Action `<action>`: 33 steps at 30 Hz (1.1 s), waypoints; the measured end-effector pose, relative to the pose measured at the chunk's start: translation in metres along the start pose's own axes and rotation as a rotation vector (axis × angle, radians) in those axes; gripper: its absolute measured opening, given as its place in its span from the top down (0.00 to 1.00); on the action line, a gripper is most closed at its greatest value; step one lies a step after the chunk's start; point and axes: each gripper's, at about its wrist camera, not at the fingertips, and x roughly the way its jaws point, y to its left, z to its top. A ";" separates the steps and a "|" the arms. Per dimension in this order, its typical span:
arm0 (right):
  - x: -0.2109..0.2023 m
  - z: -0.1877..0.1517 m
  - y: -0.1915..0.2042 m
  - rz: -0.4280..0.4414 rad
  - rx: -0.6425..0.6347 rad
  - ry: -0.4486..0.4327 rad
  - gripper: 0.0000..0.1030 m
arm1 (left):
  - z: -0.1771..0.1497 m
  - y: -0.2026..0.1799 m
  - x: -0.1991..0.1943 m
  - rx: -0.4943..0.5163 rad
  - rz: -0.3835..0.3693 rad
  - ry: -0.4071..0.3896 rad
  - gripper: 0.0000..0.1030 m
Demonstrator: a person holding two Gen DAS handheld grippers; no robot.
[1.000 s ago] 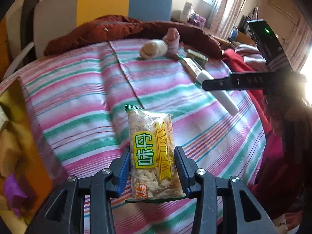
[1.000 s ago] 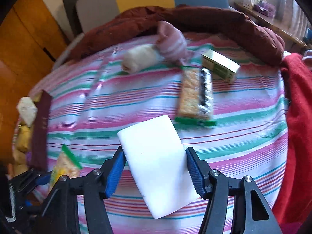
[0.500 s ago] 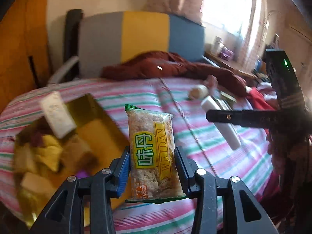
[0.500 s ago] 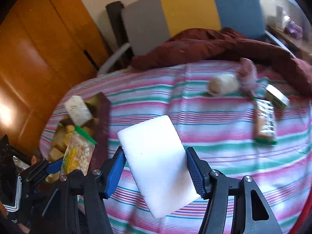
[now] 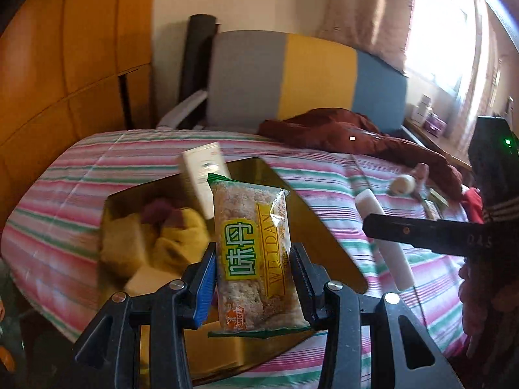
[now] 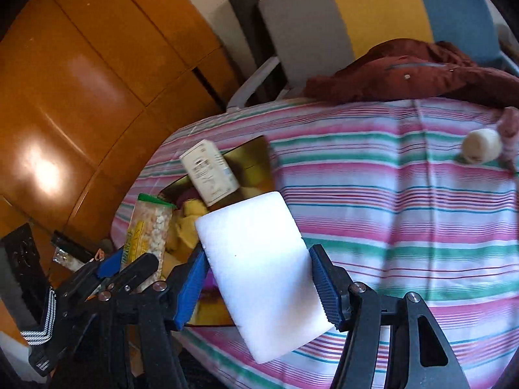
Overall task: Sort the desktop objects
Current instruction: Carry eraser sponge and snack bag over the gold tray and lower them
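My left gripper (image 5: 253, 275) is shut on a rice-cracker snack packet (image 5: 254, 256) with a yellow-green label, held above the near part of a gold box (image 5: 311, 220). The box holds yellow sponges (image 5: 181, 236), a purple item and a white carton (image 5: 204, 175) leaning on its far wall. My right gripper (image 6: 259, 278) is shut on a white foam block (image 6: 262, 265), held above the box's right edge (image 6: 256, 159). In the right wrist view the left gripper (image 6: 129, 269) with its packet (image 6: 149, 230) is at lower left. In the left wrist view the white block (image 5: 386, 240) shows edge-on at right.
A striped pink-green-white cloth (image 6: 405, 201) covers the table. A rolled white sock and a pink item (image 6: 486, 142) lie at the far right. A dark red jacket (image 6: 421, 74) lies at the back before a grey-yellow-blue chair (image 5: 308, 74). An orange wooden cabinet (image 6: 81, 90) stands at left.
Both grippers have swung left with their loads, from over the middle of the cloth to over the gold box. The box has come into fuller view beneath them. Grips are unchanged.
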 end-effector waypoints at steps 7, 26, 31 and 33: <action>0.025 0.000 0.036 0.046 -0.046 0.035 0.38 | -0.005 0.029 0.003 -0.055 0.053 0.006 0.57; 0.074 -0.008 0.071 0.064 -0.087 0.117 0.30 | 0.007 0.091 0.029 -0.195 0.059 0.031 0.57; 0.080 -0.014 0.069 0.052 -0.091 0.131 0.21 | 0.004 0.089 0.036 -0.201 0.027 0.056 0.51; 0.079 -0.015 0.067 0.046 -0.090 0.129 0.18 | 0.000 0.087 0.037 -0.204 0.027 0.063 0.51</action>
